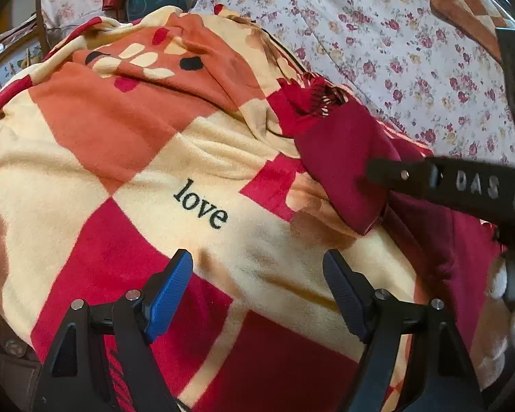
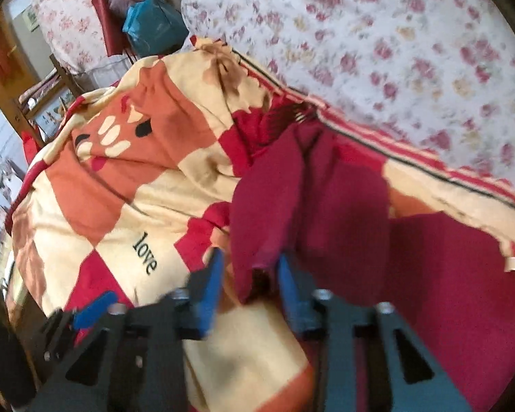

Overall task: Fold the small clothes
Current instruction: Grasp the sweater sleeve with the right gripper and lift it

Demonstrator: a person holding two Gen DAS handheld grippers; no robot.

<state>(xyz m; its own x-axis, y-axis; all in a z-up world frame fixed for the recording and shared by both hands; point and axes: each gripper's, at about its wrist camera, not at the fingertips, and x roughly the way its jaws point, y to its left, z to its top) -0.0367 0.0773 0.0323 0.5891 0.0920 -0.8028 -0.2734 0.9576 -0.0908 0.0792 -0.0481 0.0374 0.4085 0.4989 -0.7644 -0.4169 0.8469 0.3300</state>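
A dark red small garment (image 1: 346, 158) lies on a checked fleece blanket (image 1: 154, 178) printed with "love". My left gripper (image 1: 257, 288) is open and empty, above the blanket to the left of the garment. My right gripper (image 2: 250, 274) has its blue fingers (image 2: 209, 288) around the near edge of the garment (image 2: 292, 213), with cloth between them and a gap still showing. In the left wrist view the right gripper's black finger (image 1: 429, 178) reaches over the garment from the right.
A floral white sheet (image 1: 395, 41) covers the bed to the right of the blanket. A teal bag (image 2: 151, 20) and red items sit at the far end. Furniture stands off the left edge.
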